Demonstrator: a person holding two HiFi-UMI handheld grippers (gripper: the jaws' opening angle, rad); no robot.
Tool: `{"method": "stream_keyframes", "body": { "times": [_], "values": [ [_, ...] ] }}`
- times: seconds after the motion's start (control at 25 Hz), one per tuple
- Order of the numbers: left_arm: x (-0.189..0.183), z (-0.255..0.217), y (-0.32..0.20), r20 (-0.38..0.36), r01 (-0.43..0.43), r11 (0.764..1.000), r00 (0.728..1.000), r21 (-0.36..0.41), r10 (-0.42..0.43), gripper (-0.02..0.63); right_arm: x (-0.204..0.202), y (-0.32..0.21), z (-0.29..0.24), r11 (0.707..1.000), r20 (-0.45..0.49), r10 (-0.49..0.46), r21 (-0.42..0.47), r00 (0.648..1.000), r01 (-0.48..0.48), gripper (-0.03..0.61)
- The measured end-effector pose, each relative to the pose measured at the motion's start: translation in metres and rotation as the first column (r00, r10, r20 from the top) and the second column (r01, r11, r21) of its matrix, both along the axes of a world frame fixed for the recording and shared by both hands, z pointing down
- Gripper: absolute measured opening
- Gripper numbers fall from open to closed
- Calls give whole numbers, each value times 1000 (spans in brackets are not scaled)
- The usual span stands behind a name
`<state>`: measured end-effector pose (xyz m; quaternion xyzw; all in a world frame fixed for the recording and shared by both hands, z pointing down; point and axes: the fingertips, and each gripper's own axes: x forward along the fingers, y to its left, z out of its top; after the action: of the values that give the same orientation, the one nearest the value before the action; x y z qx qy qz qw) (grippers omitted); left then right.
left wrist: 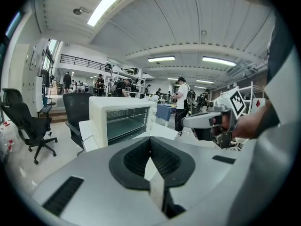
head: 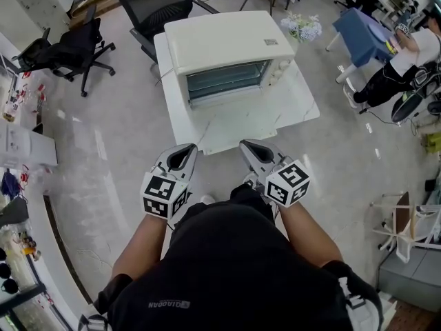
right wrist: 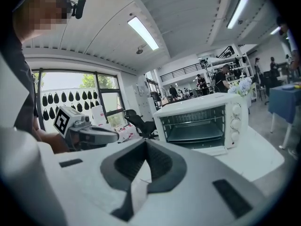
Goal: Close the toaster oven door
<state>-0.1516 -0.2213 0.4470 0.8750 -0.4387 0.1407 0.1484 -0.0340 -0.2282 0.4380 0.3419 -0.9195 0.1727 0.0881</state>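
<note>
A white toaster oven (head: 227,47) stands on a white table (head: 298,107) ahead of me, its front open so the rack inside shows. In the right gripper view the oven (right wrist: 202,119) has its door (right wrist: 233,148) folded down flat in front and three knobs at the right. The left gripper view shows the oven (left wrist: 122,117) further off. My left gripper (head: 186,150) and right gripper (head: 251,147) hover side by side at the table's near edge, short of the oven. Both are shut with nothing between their pads.
Two black office chairs (head: 76,47) (head: 155,5) stand behind and left of the table. A blue-covered table (head: 358,29), flowers (head: 301,26) and a seated person (head: 406,54) are at the far right. Shelves with clutter line the left side.
</note>
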Motion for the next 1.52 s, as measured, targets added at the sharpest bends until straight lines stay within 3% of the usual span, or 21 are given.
{"method": "stream_keyframes", "body": {
  "times": [0.6,0.88,1.16,1.52],
  "values": [
    [5,-3,-3,13,-5,1000,1000,7,5,3,6,-6,-3,998,-32,21,62,999,-19,3],
    [9,4,-3,9,-4,1000,1000,-12,5,3,18,-10,-2,997,-26,61,55,998,-59,58],
    [9,2,-3,11,-4,1000,1000,-9,4,3,17,-13,-6,997,-3,50,55,999,-49,95],
    [5,3,-3,23,-7,1000,1000,-12,7,3,12,-14,0,999,0,22,24,1000,-22,193]
  ]
}}
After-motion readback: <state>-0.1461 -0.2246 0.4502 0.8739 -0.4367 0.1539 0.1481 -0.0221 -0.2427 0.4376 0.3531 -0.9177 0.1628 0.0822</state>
